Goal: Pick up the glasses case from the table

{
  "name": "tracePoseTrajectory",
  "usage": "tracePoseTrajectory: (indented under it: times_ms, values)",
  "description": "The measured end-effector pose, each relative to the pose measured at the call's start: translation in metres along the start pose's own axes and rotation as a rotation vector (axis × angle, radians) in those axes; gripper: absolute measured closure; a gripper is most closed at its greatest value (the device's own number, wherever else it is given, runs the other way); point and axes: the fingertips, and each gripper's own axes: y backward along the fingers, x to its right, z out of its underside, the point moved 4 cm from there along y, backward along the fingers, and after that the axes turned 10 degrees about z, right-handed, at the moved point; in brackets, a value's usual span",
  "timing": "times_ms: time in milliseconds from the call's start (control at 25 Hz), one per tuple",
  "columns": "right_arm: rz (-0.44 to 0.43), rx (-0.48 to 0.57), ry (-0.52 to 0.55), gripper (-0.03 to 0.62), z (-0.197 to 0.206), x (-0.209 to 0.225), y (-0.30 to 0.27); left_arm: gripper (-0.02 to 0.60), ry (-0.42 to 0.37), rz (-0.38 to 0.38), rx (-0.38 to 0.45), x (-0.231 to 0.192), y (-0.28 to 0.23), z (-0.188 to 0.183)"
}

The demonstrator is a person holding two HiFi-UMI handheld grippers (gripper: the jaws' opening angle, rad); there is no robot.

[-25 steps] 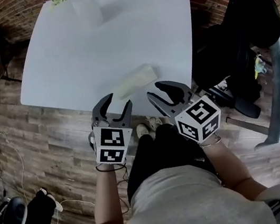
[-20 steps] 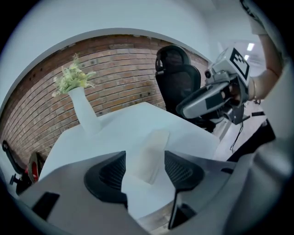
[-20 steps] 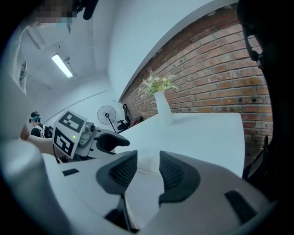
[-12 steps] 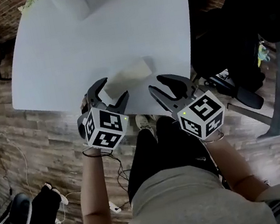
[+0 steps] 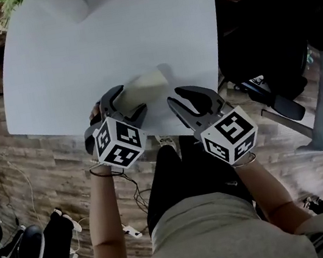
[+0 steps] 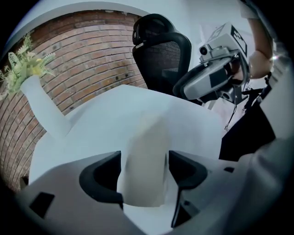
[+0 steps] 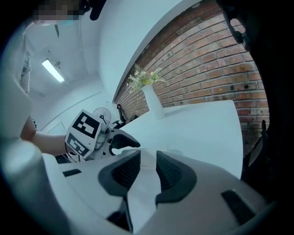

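The glasses case, a pale cream oblong, lies near the front edge of the white table. My left gripper points steeply down over the case's near end. Its jaws have just been opening and stand wide on either side of the case, with thin gaps at the pads. My right gripper hovers over the table edge just right of the case. Its jaws have just been closing, leaving a narrow gap with nothing in it.
A white vase with green and yellow flowers stands at the table's far left, also seen as a vase from the left gripper. A black office chair sits right of the table, against a brick wall. My legs are below the front edge.
Both grippers have sunk toward the table's front edge. The left rolled and spread its jaws around the case's near end. The right gripper's jaws have narrowed. The case lies where it was.
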Motion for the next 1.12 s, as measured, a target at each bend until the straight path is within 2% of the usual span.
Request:
tracePoseTrajectory:
  times_ms: [240, 520, 920, 1120]
  values:
    - [-0.013, -0.017, -0.012, 0.48, 0.004, 0.005, -0.005, 0.278, 0.014, 0.1, -0.02, -0.001, -0.011, -0.003]
    - [0.002, -0.01, -0.037, 0.48, 0.003, 0.007, -0.004, 0.279, 0.033, 0.177, -0.036, -0.003, -0.009, 0.001]
    - [0.027, 0.01, -0.057, 0.482, 0.003, 0.01, -0.004, 0.284, 0.002, 0.171, -0.024, -0.002, -0.008, 0.0]
    - [0.017, -0.006, -0.085, 0.459, 0.009, 0.014, -0.005, 0.288, 0.022, 0.141, 0.002, -0.002, -0.011, 0.001]
